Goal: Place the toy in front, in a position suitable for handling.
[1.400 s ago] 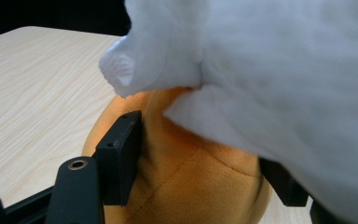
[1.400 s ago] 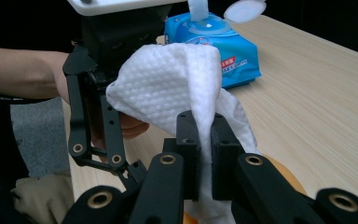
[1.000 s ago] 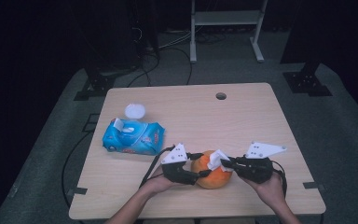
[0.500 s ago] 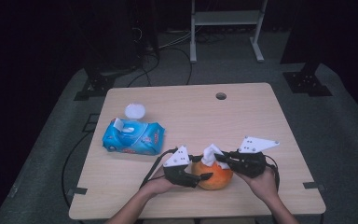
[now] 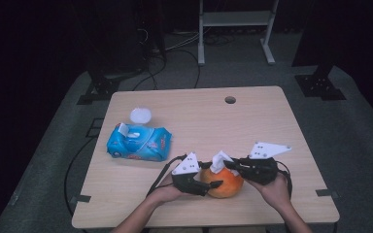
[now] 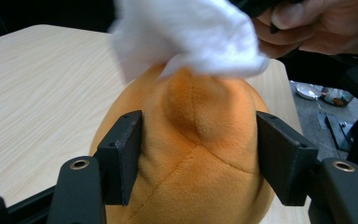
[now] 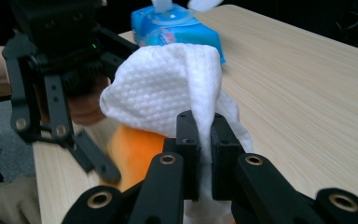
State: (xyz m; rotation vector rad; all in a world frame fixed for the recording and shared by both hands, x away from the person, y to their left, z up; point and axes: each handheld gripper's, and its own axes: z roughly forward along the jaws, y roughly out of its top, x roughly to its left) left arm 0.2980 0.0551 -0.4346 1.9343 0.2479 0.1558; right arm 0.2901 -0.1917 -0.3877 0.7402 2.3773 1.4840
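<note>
Wiping works best if I hold the left gripper (image 5: 209,182) clamped on the orange plush toy (image 5: 225,181) near the table (image 5: 272,116) front edge, while the right gripper (image 5: 234,166), pinching the white wipe (image 5: 219,161), rubs its top lightly.

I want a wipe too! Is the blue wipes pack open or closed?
Open. On the blue wipes pack the white lid flap stands up, and a wipe pokes out of its top.

Plush toy (image 5: 223,182) at table (image 5: 272,121) near edge; wipe (image 5: 218,161) on it; wipes pack (image 5: 138,143) far left
</note>
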